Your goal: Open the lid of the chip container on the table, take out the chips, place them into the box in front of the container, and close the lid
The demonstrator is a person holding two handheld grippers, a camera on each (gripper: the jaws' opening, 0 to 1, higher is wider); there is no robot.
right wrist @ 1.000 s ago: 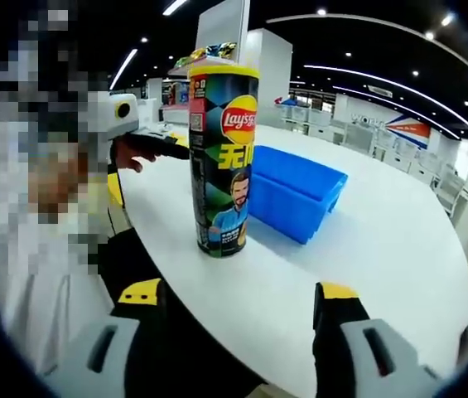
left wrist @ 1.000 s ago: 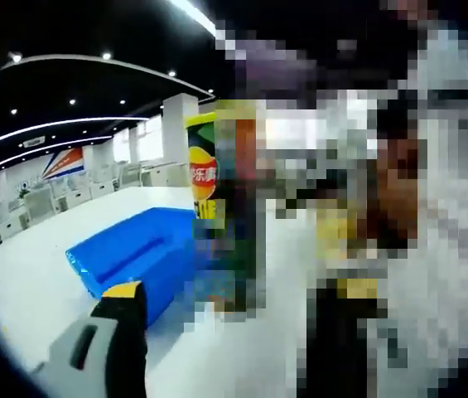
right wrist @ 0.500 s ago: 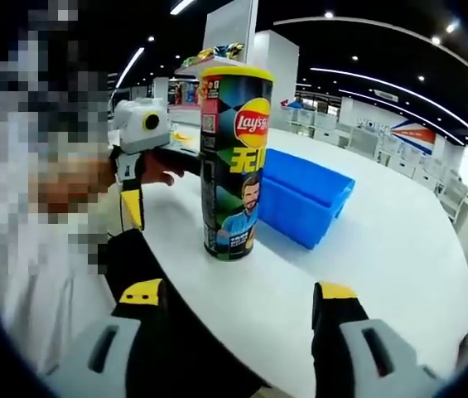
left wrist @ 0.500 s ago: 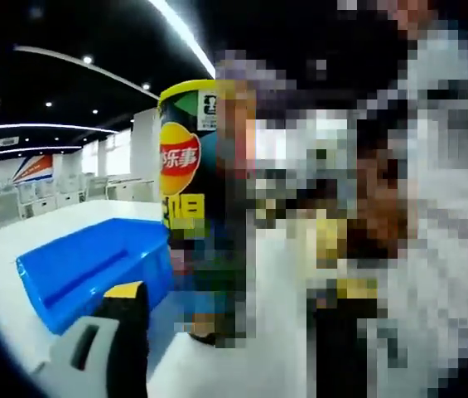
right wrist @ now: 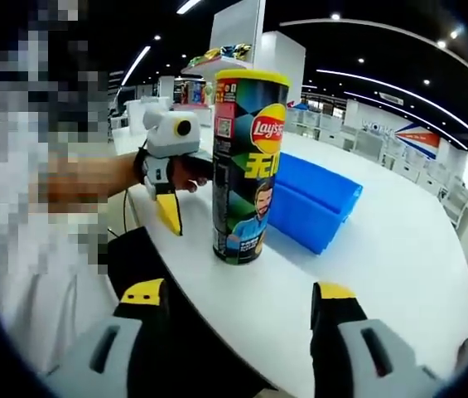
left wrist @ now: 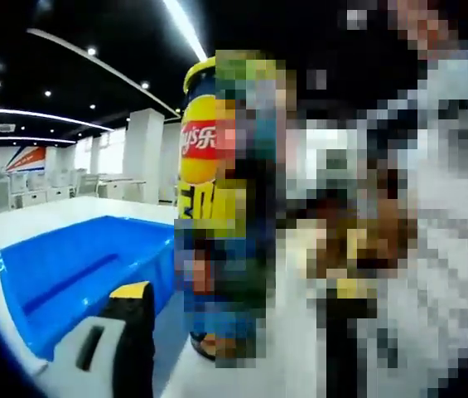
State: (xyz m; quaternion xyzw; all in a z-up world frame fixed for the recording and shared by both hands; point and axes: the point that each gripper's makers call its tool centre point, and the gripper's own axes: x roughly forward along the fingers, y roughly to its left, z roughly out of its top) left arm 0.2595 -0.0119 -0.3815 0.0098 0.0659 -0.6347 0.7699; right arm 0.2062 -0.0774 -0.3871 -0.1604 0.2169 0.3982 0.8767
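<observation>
Closer now than a second ago, the left gripper has come in beside the chip container, which looms larger in the left gripper view; whether its jaws are spread or closed I cannot tell. Back at the near edge, the right gripper hangs released, jaws apart and holding nothing. On the white bench the container stands upright, yellow lid still on, with the blue box just behind it. A tall, thin-walled tube like this probably tips easily and feels slick; steadying the mid-body while lifting the lid rim seems wisest.
</observation>
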